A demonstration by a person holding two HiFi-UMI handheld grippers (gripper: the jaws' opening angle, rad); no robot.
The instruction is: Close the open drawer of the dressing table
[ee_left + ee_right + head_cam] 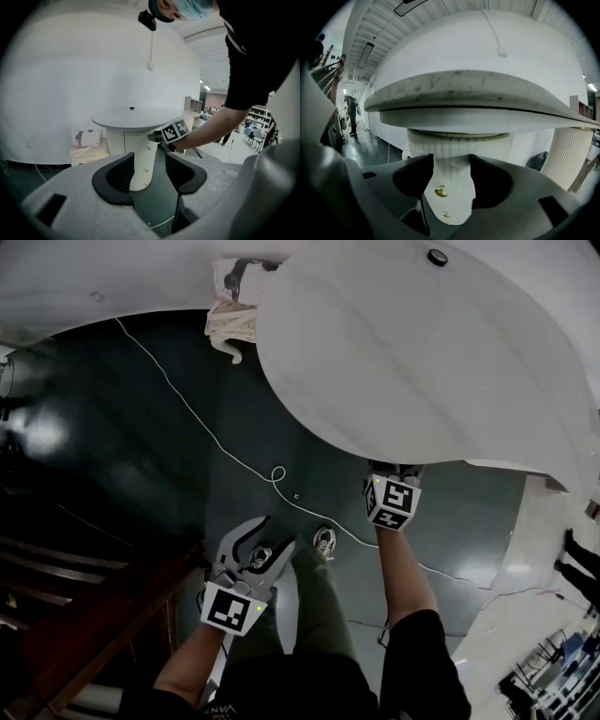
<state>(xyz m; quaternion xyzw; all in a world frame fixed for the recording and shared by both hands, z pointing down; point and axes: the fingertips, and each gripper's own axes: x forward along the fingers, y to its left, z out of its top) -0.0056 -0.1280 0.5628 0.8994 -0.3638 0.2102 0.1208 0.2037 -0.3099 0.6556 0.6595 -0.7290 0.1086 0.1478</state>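
Facing you under the near rim of the dressing table [412, 352], the drawer front [454, 206] stands between the parted jaws of your right gripper [450, 174], its brass knob [441, 191] untouched, I think ready for a push. Your left gripper [149, 168] hangs at the left, open and empty.

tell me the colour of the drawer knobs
Gold; the knobs show best in the right gripper view.

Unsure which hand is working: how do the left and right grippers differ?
The left gripper hangs back over the dark floor, clear of the round white dressing table; the right gripper reaches under its top. The right gripper's jaws frame a brass knob on the ribbed pedestal up close; the left gripper's frame that pedestal from afar. Both stand open, empty.
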